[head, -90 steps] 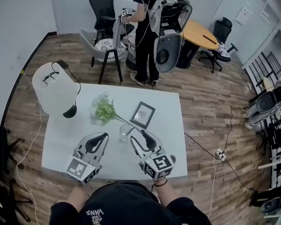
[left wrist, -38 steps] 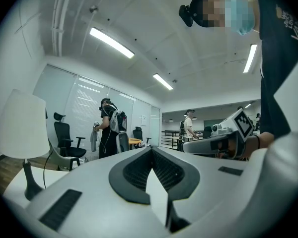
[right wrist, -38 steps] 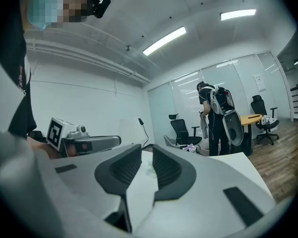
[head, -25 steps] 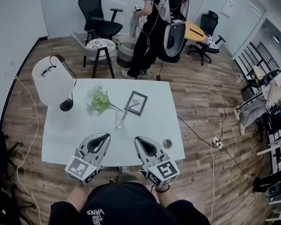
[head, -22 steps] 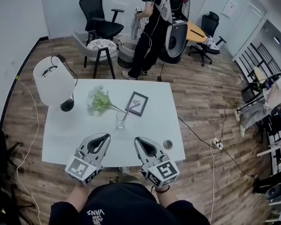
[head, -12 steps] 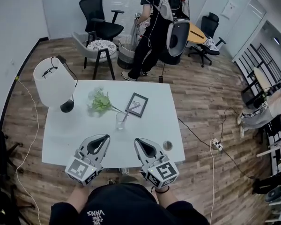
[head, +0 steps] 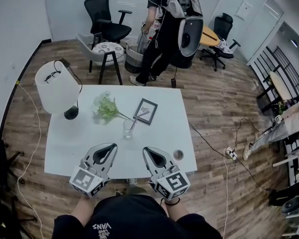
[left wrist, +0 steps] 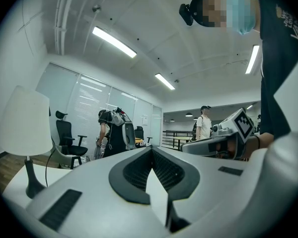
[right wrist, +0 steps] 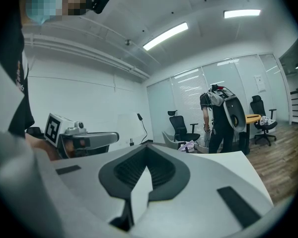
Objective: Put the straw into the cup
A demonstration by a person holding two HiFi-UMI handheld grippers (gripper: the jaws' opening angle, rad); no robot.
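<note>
Both tools hover side by side over the near edge of the tabletop (head: pixel 74 138). Left tool (head: pixel 109 146): jaws together, empty. Right tool (head: pixel 147 149): same. Cup (head: pixel 128 129) stands mid-tabletop, well apart from them, with the straw (head: pixel 134 122) leaning inside it.

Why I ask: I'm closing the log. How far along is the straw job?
Done: the straw stands in the cup, leaning toward the picture frame. In hand: nothing; the left tool and right tool are shut and empty near the table's front edge. Left: nothing that shows.
</note>
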